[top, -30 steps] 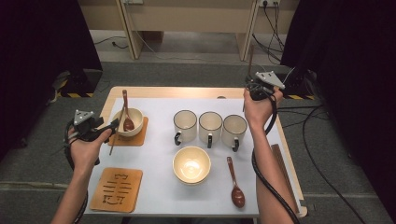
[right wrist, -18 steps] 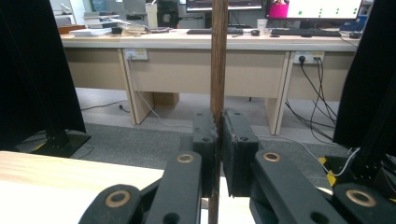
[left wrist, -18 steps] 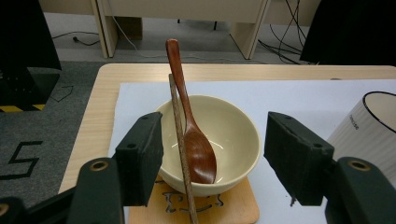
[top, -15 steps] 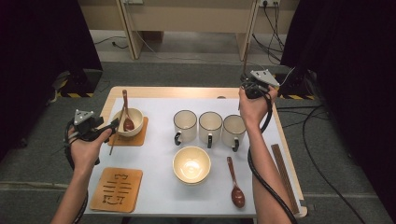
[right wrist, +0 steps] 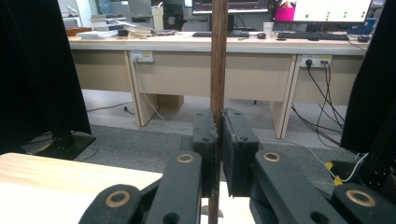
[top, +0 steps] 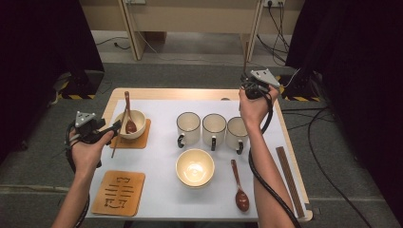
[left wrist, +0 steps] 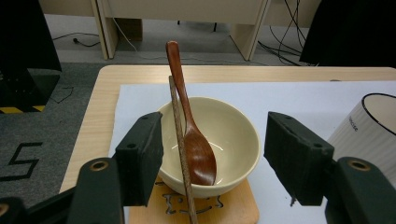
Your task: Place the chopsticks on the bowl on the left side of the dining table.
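Right gripper [right wrist: 218,154]: jaws closed tight on a dark wooden chopstick [right wrist: 218,60], which stands upright between the pads and runs up past the top of the frame in the right gripper view. In the high view this gripper [top: 256,85] sits at upper right, held above the far edge of the table.
Left gripper [left wrist: 215,163]: jaws wide apart, gripping nothing. A second chopstick [left wrist: 182,154] stands in the gap between them, nearer the jaw at frame left, leaning on the bowl's rim; whether it touches that jaw cannot be told. In the high view this gripper [top: 102,130] lies at centre left, just beside the bowl.
Bowl [left wrist: 233,135]: cream, on a wooden coaster [left wrist: 233,212], lower centre of the left gripper view.
Wooden spoon [left wrist: 194,144]: in that bowl, handle rising past the far rim.
Mugs [top: 214,128]: three, white, in a row at the centre of the high view.
Second bowl [top: 195,167]: cream, below the mugs.
Second spoon [top: 239,187]: flat on the sheet, to the right of that bowl.
Spare coaster [top: 119,192]: lower left, bare.
Table [top: 157,93]: light wood, mostly covered by a white sheet [top: 157,161].
Room: grey carpet, desks and cables beyond, dark curtains at both sides.
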### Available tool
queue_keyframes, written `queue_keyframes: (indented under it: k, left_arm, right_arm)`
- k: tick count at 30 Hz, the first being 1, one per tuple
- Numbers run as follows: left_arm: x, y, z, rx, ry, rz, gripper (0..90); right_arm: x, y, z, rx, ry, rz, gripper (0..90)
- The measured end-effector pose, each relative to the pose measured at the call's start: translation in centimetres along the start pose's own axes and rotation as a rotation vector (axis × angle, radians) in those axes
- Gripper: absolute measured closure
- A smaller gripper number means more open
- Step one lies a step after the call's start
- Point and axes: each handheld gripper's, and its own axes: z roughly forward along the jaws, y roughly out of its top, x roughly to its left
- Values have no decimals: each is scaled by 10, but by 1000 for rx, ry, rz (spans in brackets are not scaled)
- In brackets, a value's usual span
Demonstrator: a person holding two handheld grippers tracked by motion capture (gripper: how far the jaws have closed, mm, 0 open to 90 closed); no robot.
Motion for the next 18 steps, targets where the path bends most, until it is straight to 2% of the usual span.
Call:
queue_keyframes:
  k: [18]
  left_arm:
    - [0,1,-1,-2,1,3,365]
  right_arm:
    - [15,4,7,-8,23,-14,848]
